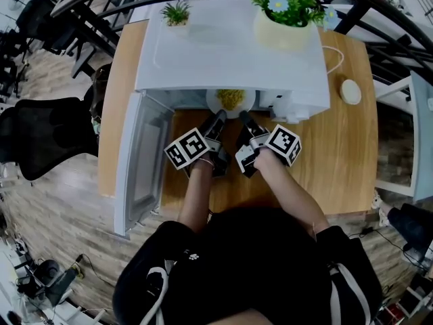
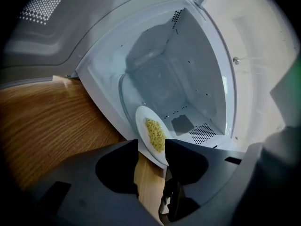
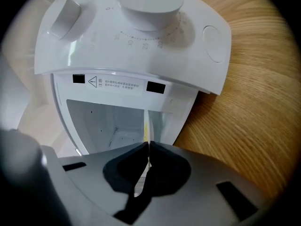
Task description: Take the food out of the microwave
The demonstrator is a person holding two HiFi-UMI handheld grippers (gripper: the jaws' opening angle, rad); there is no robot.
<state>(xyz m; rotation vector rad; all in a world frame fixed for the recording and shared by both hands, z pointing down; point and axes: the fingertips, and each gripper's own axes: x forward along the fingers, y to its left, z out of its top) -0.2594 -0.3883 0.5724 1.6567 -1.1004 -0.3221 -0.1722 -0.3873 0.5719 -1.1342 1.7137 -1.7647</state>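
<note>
The right claw [image 3: 148, 146] has its two jaws squeezed together on the thin edge of the white plate [image 3: 146, 125]. From there the plate looks like a skinny line going up from the tips. I think that tight pinch is what keeps the plate from tipping. The left claw [image 2: 152, 145] has its jaws apart, and the near edge of the plate pokes in between them. Nothing presses on the plate there, so this claw is not holding it. The yellow food [image 2: 155, 133] lies in a small heap in the middle of the plate. In the head view both claws sit side by side in the middle of the frame, pointing up at the plate. The plate rests at the mouth of the microwave [image 1: 230, 53], only partly out. The door [image 1: 139, 164] hangs wide open at the left, so there is room to reach in. The microwave stands on a wooden table [image 1: 338, 161], with a flower pot [image 1: 283, 31] on top at the upper right.
</note>
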